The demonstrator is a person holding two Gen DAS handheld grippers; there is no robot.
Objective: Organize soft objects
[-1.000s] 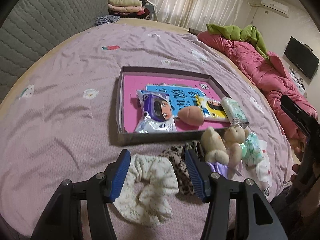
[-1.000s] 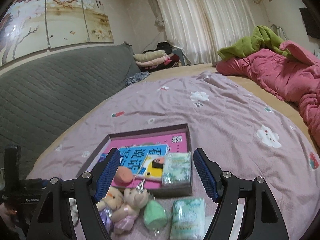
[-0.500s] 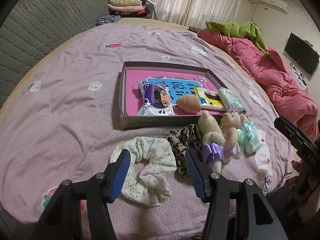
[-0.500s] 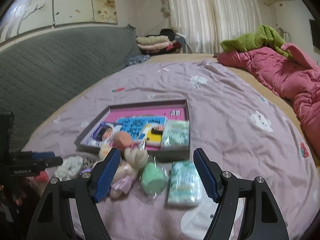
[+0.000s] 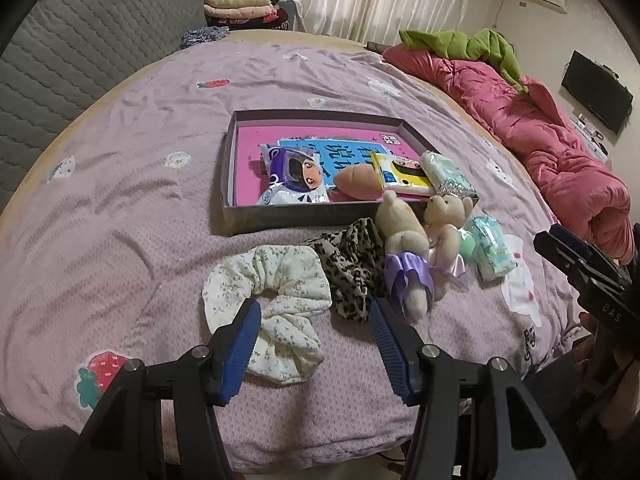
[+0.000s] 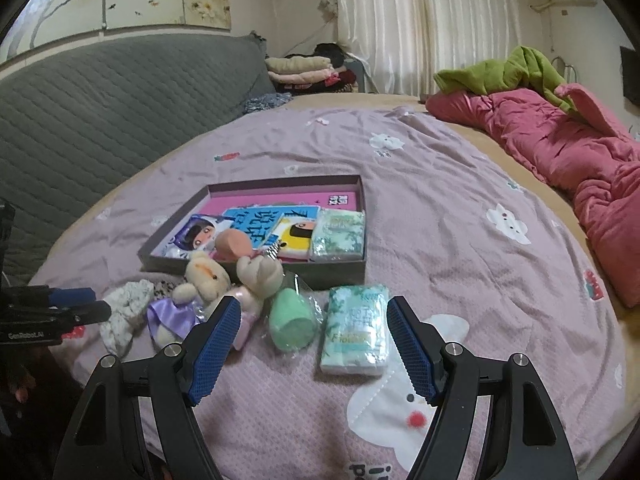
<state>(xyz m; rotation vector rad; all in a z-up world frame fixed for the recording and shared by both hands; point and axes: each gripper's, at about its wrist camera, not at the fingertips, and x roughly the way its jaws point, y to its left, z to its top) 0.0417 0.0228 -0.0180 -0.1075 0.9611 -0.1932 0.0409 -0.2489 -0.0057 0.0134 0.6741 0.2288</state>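
Left wrist view: left gripper [image 5: 316,344] hangs over the near edge of the mauve bedspread [image 5: 120,208], blue ribbed pads well apart, nothing between them that they press on. Just beyond the left pad lies a cream floral fabric scrunchie [image 5: 272,280], puffy and crumpled, in a loose ring. At its 3 o'clock, touching it, sits a leopard-print fabric scrunchie [image 5: 352,264], bunched and darker. Next along at 3 o'clock lie two small beige plush bears [image 5: 420,240], one in a lilac satin skirt, one in a pale pink one, heads resting against the box wall. A mint-green sponge in clear wrap [image 5: 466,244] and a pale green soft tissue pack [image 5: 490,252] follow, side by side.

At 12 o'clock from this row stands a shallow grey cardboard box with pink lining [image 5: 228,184]. Inside: a glossy cartoon-printed packet [image 5: 294,176], a peach-coloured egg-shaped sponge [image 5: 358,184], a blue and a yellow booklet, and a second tissue pack at the 3 o'clock end.

Right wrist view: right gripper [image 6: 314,344] is spread wide and empty, above the bedspread; the mint sponge and tissue pack lie just beyond its pads, untouched. A crumpled pink quilt [image 6: 560,140] lies at 2 o'clock, well apart.
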